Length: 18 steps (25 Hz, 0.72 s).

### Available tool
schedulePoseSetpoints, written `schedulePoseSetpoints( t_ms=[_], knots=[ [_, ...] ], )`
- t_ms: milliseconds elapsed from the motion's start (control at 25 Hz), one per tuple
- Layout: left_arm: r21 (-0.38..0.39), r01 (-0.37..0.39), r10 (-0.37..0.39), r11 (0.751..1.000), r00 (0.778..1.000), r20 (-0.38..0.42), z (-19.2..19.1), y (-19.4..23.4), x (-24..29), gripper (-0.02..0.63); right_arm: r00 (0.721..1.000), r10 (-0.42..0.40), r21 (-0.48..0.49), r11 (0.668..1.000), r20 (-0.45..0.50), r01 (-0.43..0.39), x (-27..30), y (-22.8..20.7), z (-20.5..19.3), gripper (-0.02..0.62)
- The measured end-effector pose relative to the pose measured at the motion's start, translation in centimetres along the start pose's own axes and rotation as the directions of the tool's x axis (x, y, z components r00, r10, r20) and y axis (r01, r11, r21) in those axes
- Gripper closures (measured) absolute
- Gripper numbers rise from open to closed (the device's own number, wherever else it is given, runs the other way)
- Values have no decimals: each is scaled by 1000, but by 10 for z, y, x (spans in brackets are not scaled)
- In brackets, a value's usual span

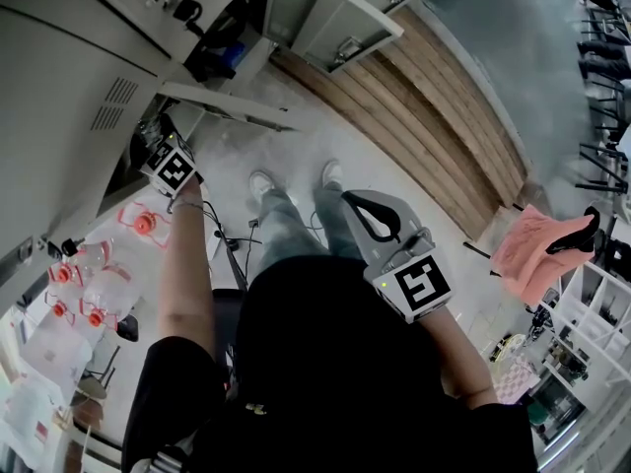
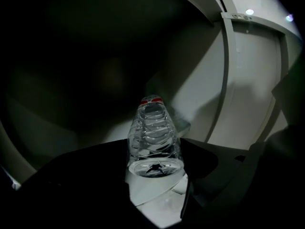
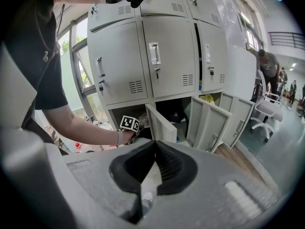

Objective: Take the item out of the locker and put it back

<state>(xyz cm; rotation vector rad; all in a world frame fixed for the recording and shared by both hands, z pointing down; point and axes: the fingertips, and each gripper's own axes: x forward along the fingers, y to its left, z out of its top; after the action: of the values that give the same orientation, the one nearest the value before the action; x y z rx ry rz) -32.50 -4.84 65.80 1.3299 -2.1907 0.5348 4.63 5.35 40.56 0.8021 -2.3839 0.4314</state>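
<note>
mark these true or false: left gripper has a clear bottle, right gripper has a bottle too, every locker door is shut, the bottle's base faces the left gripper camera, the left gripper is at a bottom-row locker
1. The left gripper holds a clear bottle. True; its jaws sit against both sides of it.
2. The right gripper holds a bottle too. False; its jaws are together with nothing between them.
3. Every locker door is shut. False; the bottom-row doors stand open, while the upper doors are shut.
4. The bottle's base faces the left gripper's camera. True; the red cap points away, into the locker.
5. The left gripper is at a bottom-row locker. True; the right gripper view shows it at that opening.
</note>
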Motion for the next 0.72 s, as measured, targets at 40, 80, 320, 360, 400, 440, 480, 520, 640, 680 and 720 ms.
schedulePoseSetpoints(
  t_ms=[40,80,320,360,400,440,480,520,640,680,720],
  knots=[
    [-2,5,-5,1000,1000,0,2,-1,1,278,1000,0,1,1000,0,0,0,0,0,598],
    [-4,6,-6,1000,1000,-1,4,-1,1,276,1000,1,1,1000,0,-1,0,1,0,598],
    [-12,0,1,1000,1000,5,3,4,-2,275,1000,8,-4,1000,0,-8,1,2,0,598],
    [-9,3,-2,1000,1000,6,0,4,-3,275,1000,9,-5,1000,1,-9,1,2,0,598],
    [-8,1,-1,1000,1000,6,0,4,-6,273,1000,10,-5,1000,1,-10,0,2,-1,597],
    [-8,-3,3,1000,1000,6,-1,5,-9,273,1000,12,-5,1000,0,-12,0,2,-1,598],
    [-8,-5,6,1000,1000,6,-1,5,-12,273,1000,14,-6,1000,-1,-14,-1,3,-1,598],
    [-9,-5,5,1000,1000,6,-2,5,-14,272,1000,17,-7,1000,-2,-17,-1,3,-1,597],
    [-28,2,-2,1000,1000,4,-7,7,-16,245,1000,24,-9,1000,-6,-24,0,4,-3,598],
    [-33,1,-1,999,1000,-1,-10,7,-17,244,1000,26,-10,1000,-8,-26,0,4,-3,598],
    [-34,0,0,999,1000,-7,-14,8,-18,244,1000,27,-10,1000,-9,-27,0,4,-3,598]
  ],
)
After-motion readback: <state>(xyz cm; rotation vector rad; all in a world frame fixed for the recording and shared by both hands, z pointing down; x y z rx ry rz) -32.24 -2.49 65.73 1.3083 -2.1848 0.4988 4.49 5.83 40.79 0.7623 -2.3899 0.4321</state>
